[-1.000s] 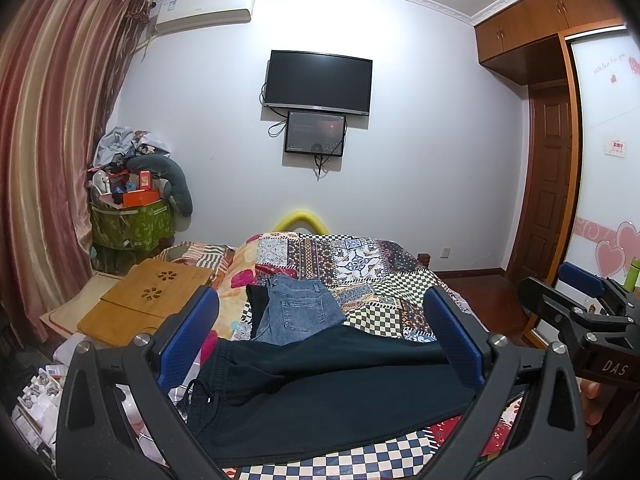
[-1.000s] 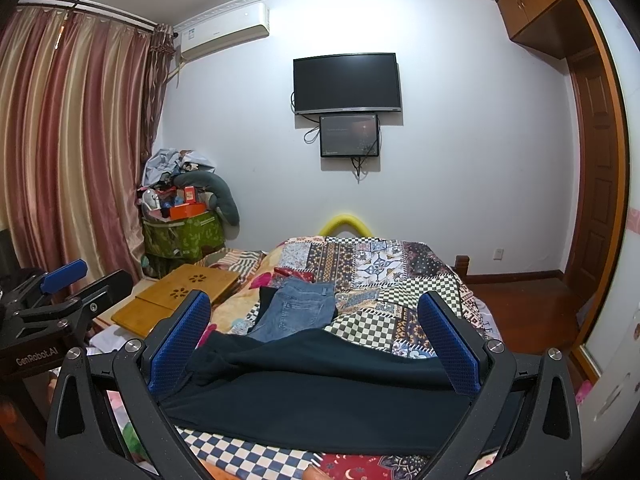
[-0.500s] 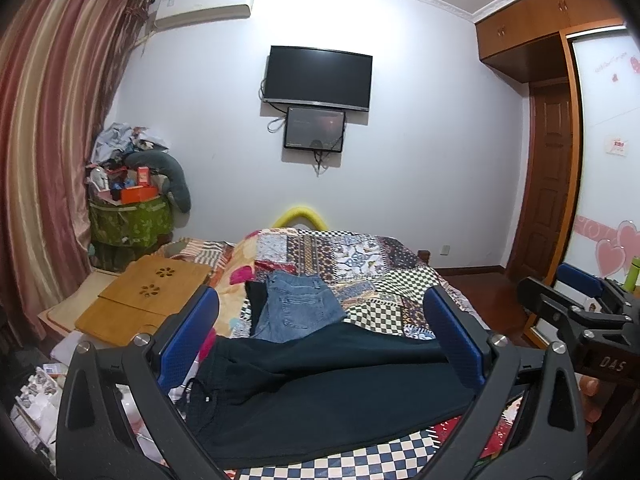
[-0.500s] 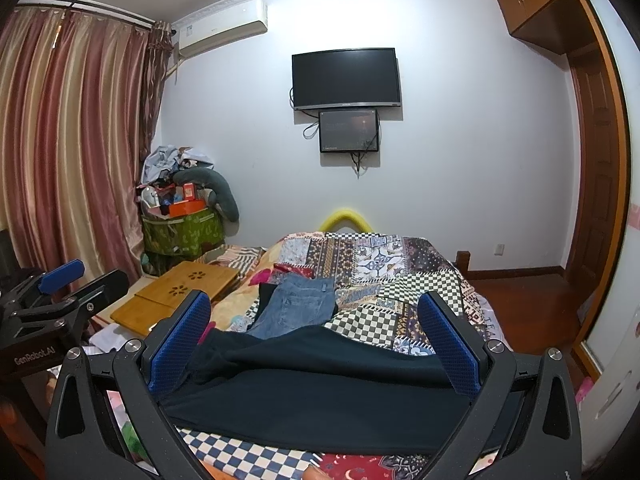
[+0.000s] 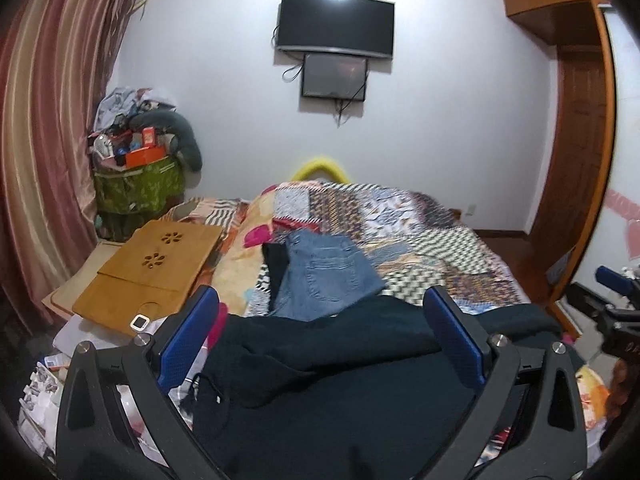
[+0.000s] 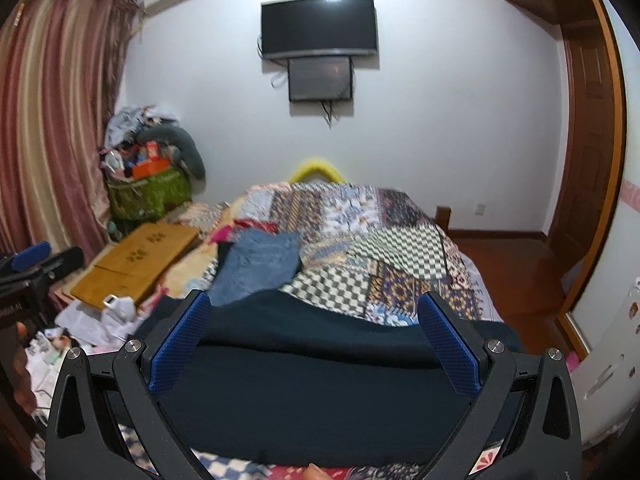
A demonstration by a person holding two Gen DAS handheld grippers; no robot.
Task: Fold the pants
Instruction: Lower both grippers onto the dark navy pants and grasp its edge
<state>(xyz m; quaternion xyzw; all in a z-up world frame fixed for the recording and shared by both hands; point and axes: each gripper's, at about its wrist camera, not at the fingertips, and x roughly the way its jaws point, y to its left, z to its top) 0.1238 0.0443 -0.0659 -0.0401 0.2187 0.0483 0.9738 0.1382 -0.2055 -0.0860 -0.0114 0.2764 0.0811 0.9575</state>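
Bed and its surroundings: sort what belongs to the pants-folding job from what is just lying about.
Belongs to the job:
dark pants spread across the near end of the patchwork bed
left gripper, open above them
right gripper, open above them

Just lying about:
folded jeans
wooden lap desk
green bin of clutter
wall TV

Partial white lettering only. The right gripper (image 5: 618, 312), at the left wrist view's edge, shows "DA". The left gripper (image 6: 28, 276), at the right wrist view's edge, bears illegible cut-off lettering
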